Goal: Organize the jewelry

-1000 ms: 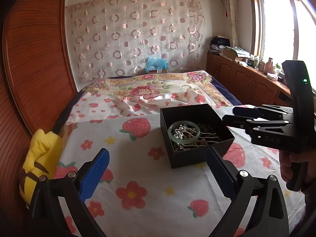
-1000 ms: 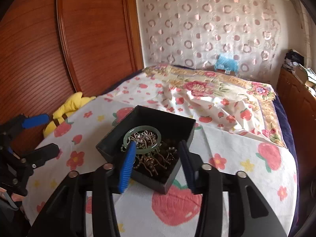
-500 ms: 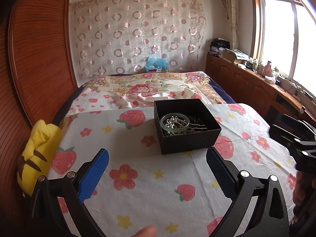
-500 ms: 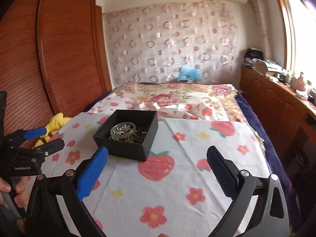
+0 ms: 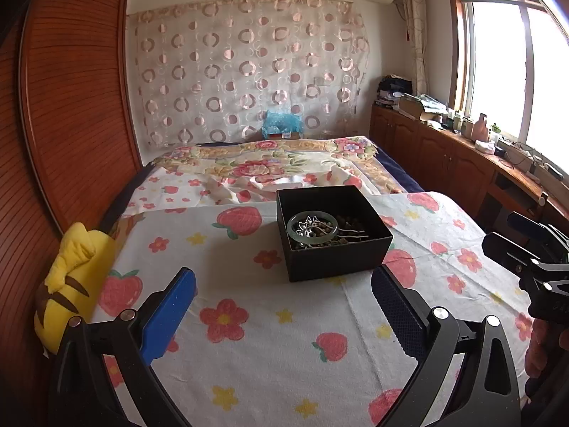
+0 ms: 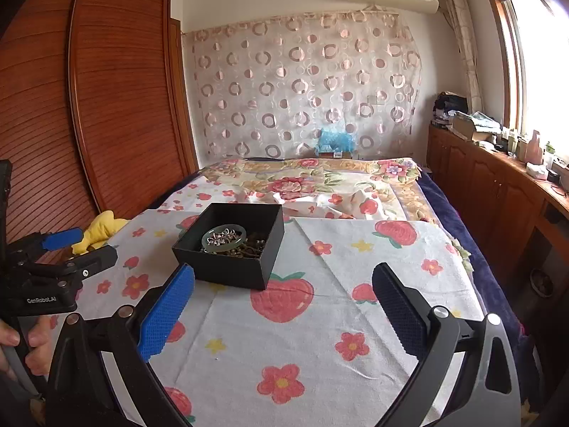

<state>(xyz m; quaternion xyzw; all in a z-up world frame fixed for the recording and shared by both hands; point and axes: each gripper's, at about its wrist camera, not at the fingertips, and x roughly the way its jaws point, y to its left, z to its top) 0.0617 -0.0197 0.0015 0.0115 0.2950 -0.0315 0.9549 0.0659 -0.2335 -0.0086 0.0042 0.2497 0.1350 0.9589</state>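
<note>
- Left wrist view, nearest: the left claw gapes wide over the cloth, holding nothing.
- Right wrist view: the right claw is spread just as wide, also holding nothing.
- Just beyond both sits the black box, lid off, square-walled, well in from the cloth's edges.
- Inside lie a pale green bangle, a silver piece within its ring, and dark beads.
- Bare cloth lies on every side of the box.
- A yellow plush lies at the left edge.
- Farther back is a rumpled floral blanket.
</note>
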